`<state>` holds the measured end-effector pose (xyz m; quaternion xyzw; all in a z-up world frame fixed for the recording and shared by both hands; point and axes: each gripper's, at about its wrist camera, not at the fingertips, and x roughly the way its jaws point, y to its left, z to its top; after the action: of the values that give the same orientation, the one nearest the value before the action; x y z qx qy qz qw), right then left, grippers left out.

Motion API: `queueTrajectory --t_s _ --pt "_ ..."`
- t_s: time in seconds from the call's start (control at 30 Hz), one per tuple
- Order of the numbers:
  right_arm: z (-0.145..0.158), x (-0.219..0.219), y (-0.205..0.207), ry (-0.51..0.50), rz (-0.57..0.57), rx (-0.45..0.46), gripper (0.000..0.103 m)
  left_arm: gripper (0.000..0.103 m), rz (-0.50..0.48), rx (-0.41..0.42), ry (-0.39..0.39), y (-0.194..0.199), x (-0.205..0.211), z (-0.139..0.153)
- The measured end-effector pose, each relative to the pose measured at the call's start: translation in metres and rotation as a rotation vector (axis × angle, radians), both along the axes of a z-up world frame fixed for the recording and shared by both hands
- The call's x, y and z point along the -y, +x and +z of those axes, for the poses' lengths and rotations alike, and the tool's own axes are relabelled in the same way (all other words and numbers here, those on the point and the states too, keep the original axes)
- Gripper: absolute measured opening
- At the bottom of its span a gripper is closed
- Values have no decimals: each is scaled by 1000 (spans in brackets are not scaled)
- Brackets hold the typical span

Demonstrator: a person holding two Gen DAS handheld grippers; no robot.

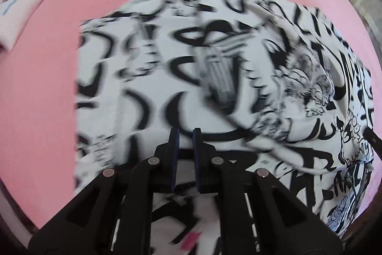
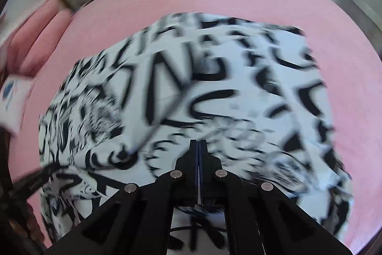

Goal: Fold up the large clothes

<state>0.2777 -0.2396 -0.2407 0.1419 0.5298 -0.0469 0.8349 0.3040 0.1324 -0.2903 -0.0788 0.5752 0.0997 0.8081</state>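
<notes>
Bright, even, soft daylight throughout, without glare or hard shadows. Heavy motion blur smearing the white garment with black graffiti print (image 1: 214, 78) in both views, sharper only toward three o'clock in the left wrist view. Strong fisheye bending, dark vignette at the corners.

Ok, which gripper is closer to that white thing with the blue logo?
Left. The left gripper has the white blue-logo item up to its left; the right gripper is farther right over the black-and-white printed garment.
</notes>
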Motion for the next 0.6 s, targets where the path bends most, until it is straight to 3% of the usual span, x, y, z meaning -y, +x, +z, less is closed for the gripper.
queueTrajectory --t_s 0.1,0.17,0.23,0.33,0.47,0.6 --pt "15 33 -26 -11 -124 -16 13 9 27 0 28 -22 -15 10" --pt "20 41 -47 -19 -173 -21 30 9 26 -27 61 -36 -14 16" --pt "22 43 -66 -23 -209 -28 40 9 20 -47 69 -48 -15 18" --pt "24 45 -103 11 -260 -58 44 9 12 -74 46 -65 -8 13" --pt "17 53 -151 59 -301 -98 62 10 17 -108 23 -100 4 14" --pt "1 32 -183 100 -300 -137 69 10 21 -109 -22 -130 24 13"
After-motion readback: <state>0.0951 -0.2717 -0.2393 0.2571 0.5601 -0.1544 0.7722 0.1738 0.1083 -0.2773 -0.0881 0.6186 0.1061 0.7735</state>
